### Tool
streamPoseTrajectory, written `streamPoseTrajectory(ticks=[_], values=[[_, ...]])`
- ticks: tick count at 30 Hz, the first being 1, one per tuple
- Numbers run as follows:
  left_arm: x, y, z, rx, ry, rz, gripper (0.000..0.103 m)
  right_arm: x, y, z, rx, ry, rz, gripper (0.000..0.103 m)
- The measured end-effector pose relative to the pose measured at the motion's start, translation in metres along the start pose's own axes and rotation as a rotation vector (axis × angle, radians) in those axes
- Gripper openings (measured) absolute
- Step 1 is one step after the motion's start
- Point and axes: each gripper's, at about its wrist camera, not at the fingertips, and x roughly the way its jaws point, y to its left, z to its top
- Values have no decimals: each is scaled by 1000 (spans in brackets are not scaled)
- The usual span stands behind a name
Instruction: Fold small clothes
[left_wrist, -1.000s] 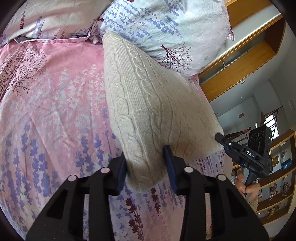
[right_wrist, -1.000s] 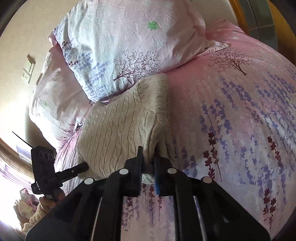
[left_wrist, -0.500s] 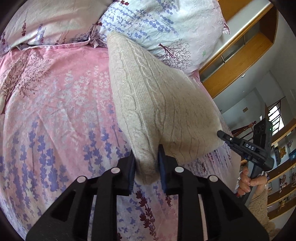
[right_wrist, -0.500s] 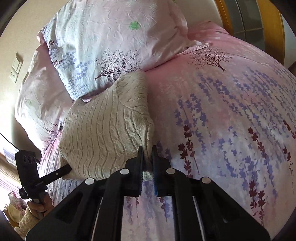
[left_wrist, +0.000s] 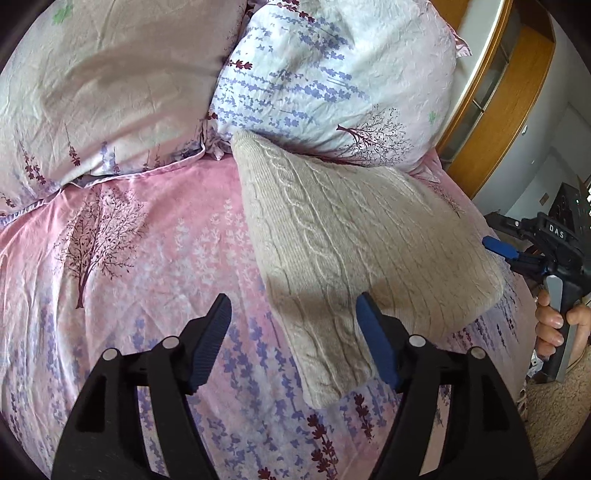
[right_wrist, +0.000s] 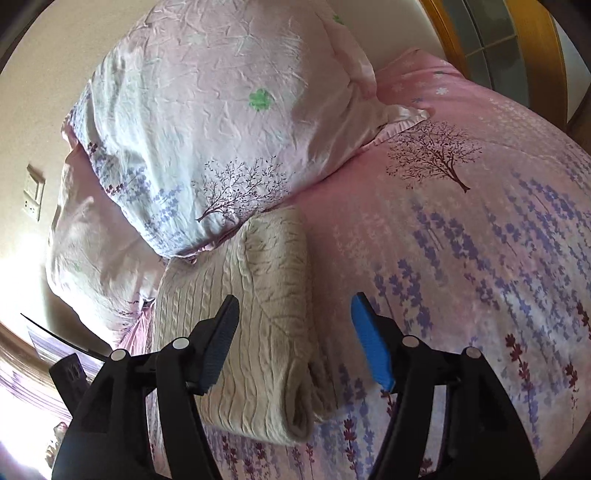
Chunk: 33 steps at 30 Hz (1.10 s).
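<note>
Both claws let go; folded knit lies flat on the bed, just ahead of them.

The left gripper and right gripper have just been opening and stand wide, pads clear of the cream cable-knit sweater. In the left view it runs from bottom centre to upper centre, its far end against the pillow; pink bedspread all round, nothing blocking.

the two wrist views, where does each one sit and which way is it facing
Left wrist: on the left claw, angled down at the beige knit sweater and pillows; right claw and hand show at right.
Right wrist: on the right claw, looking down at the sweater's folded end.
Shared: sweater, pillows, pink bedspread.
</note>
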Motion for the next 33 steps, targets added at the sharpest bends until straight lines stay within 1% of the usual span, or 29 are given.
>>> streamPoseTrajectory(ticks=[3, 5, 6, 7, 8, 9, 11, 13, 15, 16, 17, 19, 20, 21, 23, 24, 29, 30, 33], values=[[5, -1, 4, 8, 12, 6, 70, 23, 0, 13, 35, 31, 15, 64], [8, -2, 6, 11, 17, 9, 70, 38, 2, 17, 36, 50, -11, 64], [12, -4, 8, 11, 19, 8, 70, 45, 2, 19, 35, 62, -14, 60], [13, -4, 9, 12, 21, 7, 70, 52, 3, 18, 32, 73, -10, 52], [14, -4, 11, 12, 21, 7, 71, 58, 4, 17, 26, 83, 2, 27], [17, -6, 13, 14, 21, 7, 71, 63, 5, 16, 18, 88, 13, 17], [20, -7, 16, 15, 22, 4, 72, 65, 5, 15, 9, 53, -5, 11], [22, -6, 18, 7, 24, -7, 73, 66, 1, 17, 36, 31, -15, 10], [24, -3, 22, -19, 22, -45, 73, 69, -5, 20, 63, 21, -38, 10], [25, 0, 24, -45, 21, -73, 73, 71, -7, 20, 72, 23, -51, 10], [26, 4, 25, -76, 24, -101, 73, 73, -8, 21, 76, 32, -46, 10], [30, 15, 29, -145, 38, -160, 74, 69, -7, 20, 65, 52, -24, 12], [32, 20, 31, -173, 45, -179, 75, 65, -7, 20, 65, 63, -7, 21], [35, 24, 32, -197, 50, -198, 75, 61, -8, 20, 74, 73, -1, 43], [40, 31, 34, -241, 61, -234, 75, 53, -12, 20, 89, 88, 20, 72], [43, 33, 36, -264, 69, -250, 75, 51, -11, 19, 85, 93, 35, 72], [64, 40, 39, -355, 114, -323, 75, 57, -17, 17, 106, 189, 101, 72], [67, 39, 39, -361, 112, -334, 75, 60, -16, 16, 104, 204, 102, 72], [70, 32, 41, -342, 107, -329, 75, 70, -15, 13, 94, 245, 110, 72]])
